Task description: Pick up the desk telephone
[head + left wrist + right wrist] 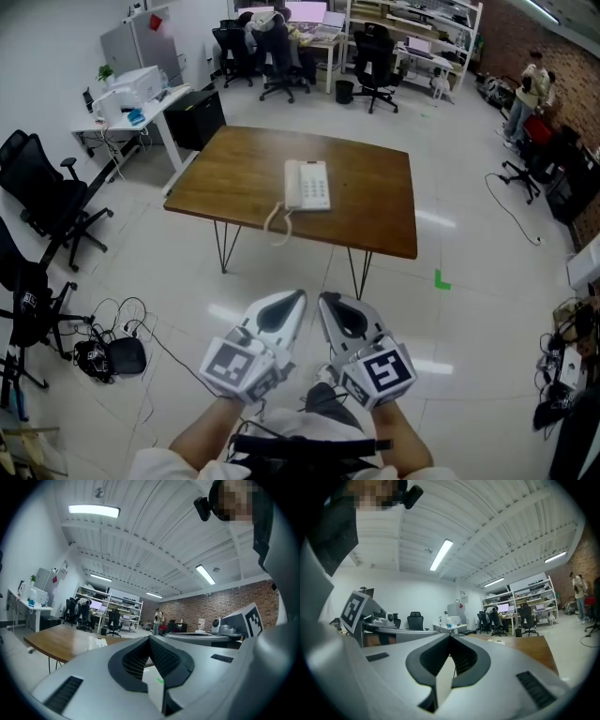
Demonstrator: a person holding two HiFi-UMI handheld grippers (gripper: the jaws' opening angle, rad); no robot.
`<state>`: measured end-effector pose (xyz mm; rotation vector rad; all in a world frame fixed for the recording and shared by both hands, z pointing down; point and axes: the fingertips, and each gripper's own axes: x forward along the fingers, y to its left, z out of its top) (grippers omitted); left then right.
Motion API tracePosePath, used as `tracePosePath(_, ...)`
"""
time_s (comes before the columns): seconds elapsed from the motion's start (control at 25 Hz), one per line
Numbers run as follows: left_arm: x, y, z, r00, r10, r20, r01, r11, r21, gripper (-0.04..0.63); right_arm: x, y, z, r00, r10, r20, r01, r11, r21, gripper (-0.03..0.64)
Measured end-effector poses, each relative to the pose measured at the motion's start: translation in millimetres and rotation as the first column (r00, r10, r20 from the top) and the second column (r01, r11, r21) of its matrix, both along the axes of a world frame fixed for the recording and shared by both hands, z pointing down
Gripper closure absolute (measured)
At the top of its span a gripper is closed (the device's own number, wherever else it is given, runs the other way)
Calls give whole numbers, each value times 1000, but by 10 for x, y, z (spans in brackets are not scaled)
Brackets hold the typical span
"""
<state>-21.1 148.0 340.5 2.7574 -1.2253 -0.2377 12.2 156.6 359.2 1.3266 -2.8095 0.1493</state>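
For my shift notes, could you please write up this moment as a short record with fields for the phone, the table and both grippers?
target: white desk telephone, lying flat near the table's middle
support: brown wooden table on thin metal legs
cord: coiled cord drooping over the table's near edge
left gripper: shut, empty, short of the table
right gripper: shut, empty, short of the table
task status: telephone not yet touched
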Motion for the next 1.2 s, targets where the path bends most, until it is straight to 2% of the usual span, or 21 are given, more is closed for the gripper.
tracePosePath(0.36, 192, -613, -68, 998, -53, 26, 51, 997, 66, 594, 113, -576, -30, 1000, 1, -14, -1, 1000, 14, 612)
tracePosePath(0.68, 314, -1163, -31, 994, -100, 36, 98, 994, 56, 594, 199, -1087, 24, 999, 3, -38, -3, 1000, 11, 612)
tracePosePath(1.0, 514, -1479, -34, 988, -136, 69, 134, 991, 29, 594, 400, -1499, 29, 1000, -15, -24, 14, 1000, -8, 612)
tracePosePath(1.2, 552, -1660, -72, 982, -177, 70, 173, 983, 53, 594, 448, -1691, -5, 999, -45, -13, 45, 999, 0, 612)
